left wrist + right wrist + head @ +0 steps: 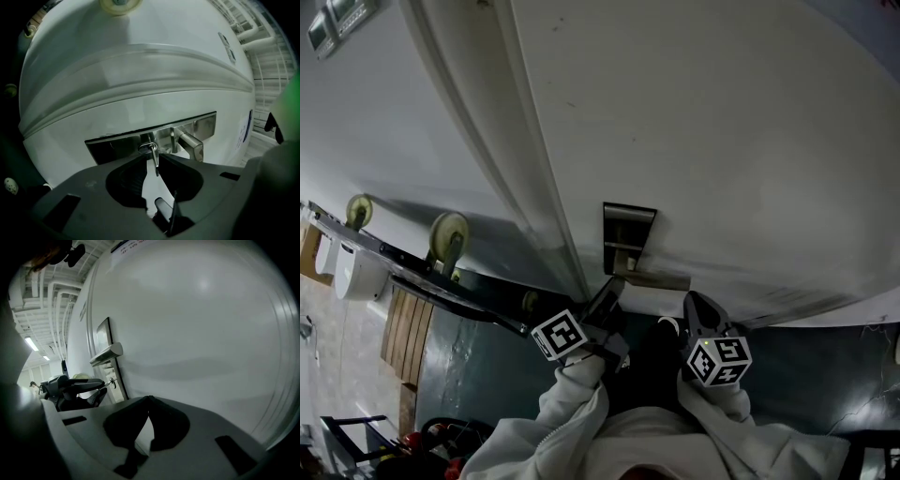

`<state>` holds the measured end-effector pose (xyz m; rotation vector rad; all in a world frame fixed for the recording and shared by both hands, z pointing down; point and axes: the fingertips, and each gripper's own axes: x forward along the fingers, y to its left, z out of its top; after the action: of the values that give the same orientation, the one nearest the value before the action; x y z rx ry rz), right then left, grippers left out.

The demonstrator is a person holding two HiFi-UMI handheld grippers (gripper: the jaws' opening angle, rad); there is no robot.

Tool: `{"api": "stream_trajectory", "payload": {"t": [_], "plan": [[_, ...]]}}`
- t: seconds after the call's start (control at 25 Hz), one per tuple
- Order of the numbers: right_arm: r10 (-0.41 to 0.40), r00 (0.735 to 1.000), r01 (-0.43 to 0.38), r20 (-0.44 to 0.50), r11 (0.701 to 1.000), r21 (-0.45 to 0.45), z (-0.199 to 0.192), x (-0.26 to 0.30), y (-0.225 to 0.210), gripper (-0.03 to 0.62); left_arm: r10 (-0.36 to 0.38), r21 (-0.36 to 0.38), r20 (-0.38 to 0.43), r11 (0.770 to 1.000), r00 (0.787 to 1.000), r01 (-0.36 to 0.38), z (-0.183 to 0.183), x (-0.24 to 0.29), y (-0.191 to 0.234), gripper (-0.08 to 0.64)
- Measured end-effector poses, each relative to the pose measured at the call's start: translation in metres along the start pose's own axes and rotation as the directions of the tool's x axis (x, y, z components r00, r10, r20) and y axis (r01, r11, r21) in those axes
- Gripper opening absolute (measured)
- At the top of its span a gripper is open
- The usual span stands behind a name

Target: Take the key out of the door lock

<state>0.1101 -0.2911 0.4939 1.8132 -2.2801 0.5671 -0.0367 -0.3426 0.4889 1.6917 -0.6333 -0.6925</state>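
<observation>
left tool [150, 157]: nipped onto small silver metal key [154, 161] in steel lock plate [187, 131] | right tool [149, 398]: tips together, empty, right of lock plate, facing white door [197, 333]

white door [722, 141] carries the hardware | metal lock plate [110, 147] fixed flat on its face | lever handle [191, 143] juts from plate | key [153, 159] sits in keyhole | dark floor [469, 361] below
</observation>
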Motion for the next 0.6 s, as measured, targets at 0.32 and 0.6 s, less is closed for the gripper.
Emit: {"api": "stream_trajectory", "payload": {"t": [0.32,0.6], "plan": [[-0.002,1.0,0.002,-0.002,1.0,0.002,0.0,-0.001,-0.006,0.051,-0.017,-0.077,0.022,0.997,1.0,0.019,-0.001,0.005,-0.004,0.035],[-0.011,1.0,0.011,-0.002,1.0,0.002,-0.004,-0.01,-0.009,0.052,0.034,-0.102,0.091,0.994,0.995,-0.024,0.001,0.002,0.0,0.028]]}}
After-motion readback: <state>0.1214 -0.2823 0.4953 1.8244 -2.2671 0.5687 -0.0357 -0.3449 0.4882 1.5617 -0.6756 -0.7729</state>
